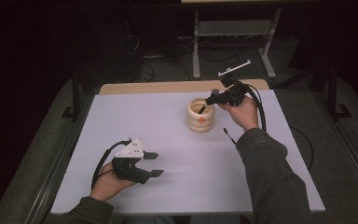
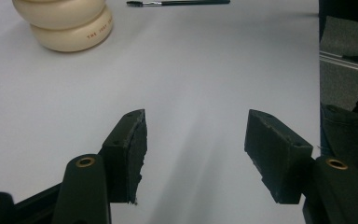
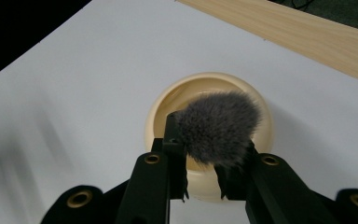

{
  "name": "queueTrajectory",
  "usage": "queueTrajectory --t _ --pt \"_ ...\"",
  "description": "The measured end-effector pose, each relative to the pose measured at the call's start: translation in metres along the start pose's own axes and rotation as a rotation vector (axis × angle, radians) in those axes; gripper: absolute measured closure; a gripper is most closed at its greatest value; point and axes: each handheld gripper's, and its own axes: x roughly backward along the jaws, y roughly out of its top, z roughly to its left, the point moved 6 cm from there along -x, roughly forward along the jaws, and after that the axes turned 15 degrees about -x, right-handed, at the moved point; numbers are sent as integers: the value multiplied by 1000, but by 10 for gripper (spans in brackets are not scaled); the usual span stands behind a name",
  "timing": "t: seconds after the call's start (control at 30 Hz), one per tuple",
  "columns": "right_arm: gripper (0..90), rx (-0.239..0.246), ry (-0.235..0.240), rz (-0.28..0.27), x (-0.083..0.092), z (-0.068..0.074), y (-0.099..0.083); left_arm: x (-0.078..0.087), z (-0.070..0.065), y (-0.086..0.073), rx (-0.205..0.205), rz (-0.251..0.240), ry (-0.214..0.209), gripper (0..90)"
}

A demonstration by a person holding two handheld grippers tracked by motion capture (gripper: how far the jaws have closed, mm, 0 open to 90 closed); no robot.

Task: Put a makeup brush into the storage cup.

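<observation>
Nearest the high camera, the person's dark olive sleeves come in over the white tabletop (image 1: 177,135). The left gripper (image 1: 154,163), black with a grey three-cornered plate, rests low near the front left of the table, its jaws spread wide with nothing between them. Farther back, the right gripper (image 1: 213,100) hangs over the cream ribbed round pot (image 1: 200,115), jaws pinched close on a fluffy grey-bristled makeup brush (image 3: 219,128), whose bristle head sits above the pot's open mouth in the right gripper view. A thin black mascara-type wand (image 1: 229,136) lies flat on the table just right of the pot, apart from it
</observation>
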Motion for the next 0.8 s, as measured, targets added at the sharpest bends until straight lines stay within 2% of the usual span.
queueTrajectory --t 0.2,0.43,0.47,0.53,0.67,0.8 --pt "739 2 0 3 -2 -2 -4 -1 1 1 3 -9 9 371" --pt "634 -14 -1 -20 -2 -8 -12 -1 0 1 6 -5 9 369" --pt "587 -26 0 -31 1 -9 -15 -2 0 1 10 -3 10 368" --pt "551 -23 7 -39 4 -11 -17 -2 1 1 11 -4 10 366" --pt "521 -32 9 -57 11 -14 -22 -1 2 1 1 -6 8 366" --pt "511 -35 9 -59 15 -16 -26 -1 1 1 9 -9 7 365"
